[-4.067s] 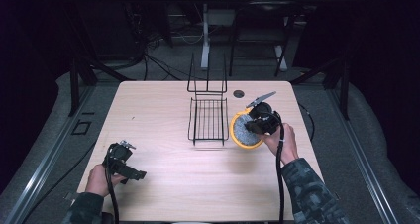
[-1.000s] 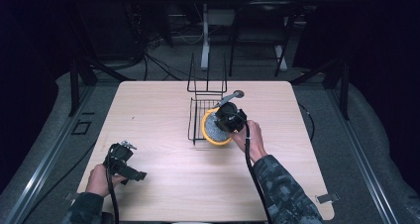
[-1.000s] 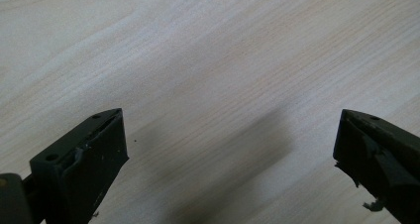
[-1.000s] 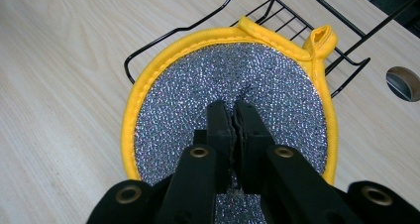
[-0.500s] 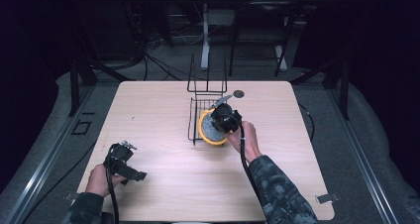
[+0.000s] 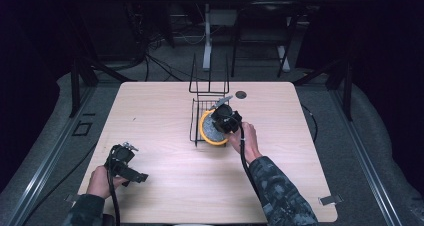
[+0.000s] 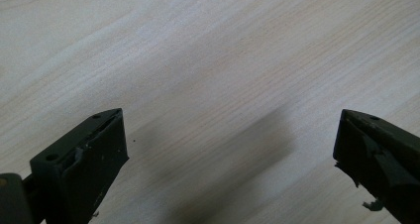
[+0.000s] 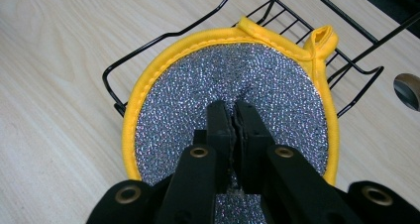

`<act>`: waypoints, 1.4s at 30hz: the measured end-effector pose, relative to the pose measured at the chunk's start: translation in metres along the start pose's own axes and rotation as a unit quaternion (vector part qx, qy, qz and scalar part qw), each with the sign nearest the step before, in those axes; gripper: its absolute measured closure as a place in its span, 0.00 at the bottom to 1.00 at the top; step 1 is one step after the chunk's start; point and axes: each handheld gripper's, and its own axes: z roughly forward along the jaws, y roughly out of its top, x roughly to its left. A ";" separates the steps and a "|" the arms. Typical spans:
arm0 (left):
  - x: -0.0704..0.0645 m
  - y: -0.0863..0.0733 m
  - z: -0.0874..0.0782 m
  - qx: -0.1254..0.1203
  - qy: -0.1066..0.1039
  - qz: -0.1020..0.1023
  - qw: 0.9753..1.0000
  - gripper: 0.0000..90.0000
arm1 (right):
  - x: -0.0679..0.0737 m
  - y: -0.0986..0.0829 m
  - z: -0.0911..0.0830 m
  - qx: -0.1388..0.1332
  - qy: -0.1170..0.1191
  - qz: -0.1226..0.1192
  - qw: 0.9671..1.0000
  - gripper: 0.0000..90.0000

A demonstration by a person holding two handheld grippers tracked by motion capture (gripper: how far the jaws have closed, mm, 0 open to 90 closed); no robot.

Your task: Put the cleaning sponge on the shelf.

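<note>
- the right gripper (image 8: 233, 116) had its jaws pinched together on the middle of a round scouring pad (image 8: 188, 85), silver mesh with a yellow binding and a small hanging loop (image 8: 321, 37).
- the pad hung partly over the near rim of the black wire rack (image 6: 202, 108), probably gripped at its centre so it stayed flat while going in (whether it touched the rack floor i could not tell).
- the left gripper (image 6: 124, 162) sat near the table's (image 6: 150, 111) front-left corner, well apart, jaws wide and empty over bare wood, seemingly parked out of the way.

High view overlooks table (image 6: 165, 186); gripper views sit close, perhaps angled downward.
</note>
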 end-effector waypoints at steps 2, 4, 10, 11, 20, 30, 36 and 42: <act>0.000 0.000 0.000 0.000 -0.001 -0.001 1.000 0.00 | 0.001 0.001 0.003 0.000 -0.003 0.000 1.000 0.97; 0.000 0.000 0.000 0.000 -0.001 -0.001 1.000 0.00 | 0.001 0.001 0.005 0.000 -0.004 -0.003 1.000 0.97; -0.001 0.000 0.000 0.000 -0.001 -0.002 1.000 0.00 | 0.002 0.001 0.009 0.000 -0.007 0.001 1.000 0.96; -0.001 0.000 0.000 0.001 -0.002 -0.002 1.000 0.00 | 0.002 0.001 0.011 0.000 -0.009 0.002 1.000 0.96; 0.000 0.000 0.000 0.003 -0.002 0.000 1.000 0.00 | 0.003 0.002 0.018 0.002 -0.013 -0.001 1.000 0.96; -0.001 0.000 0.001 0.003 -0.003 -0.002 1.000 0.00 | 0.002 0.001 0.023 0.001 -0.008 0.011 1.000 0.89; -0.001 0.000 0.001 0.004 -0.003 0.002 1.000 0.00 | -0.002 -0.004 0.014 0.002 0.004 0.023 1.000 0.77; -0.001 0.001 0.002 0.004 -0.002 0.004 1.000 0.00 | -0.005 -0.013 0.001 0.005 0.013 0.028 1.000 0.70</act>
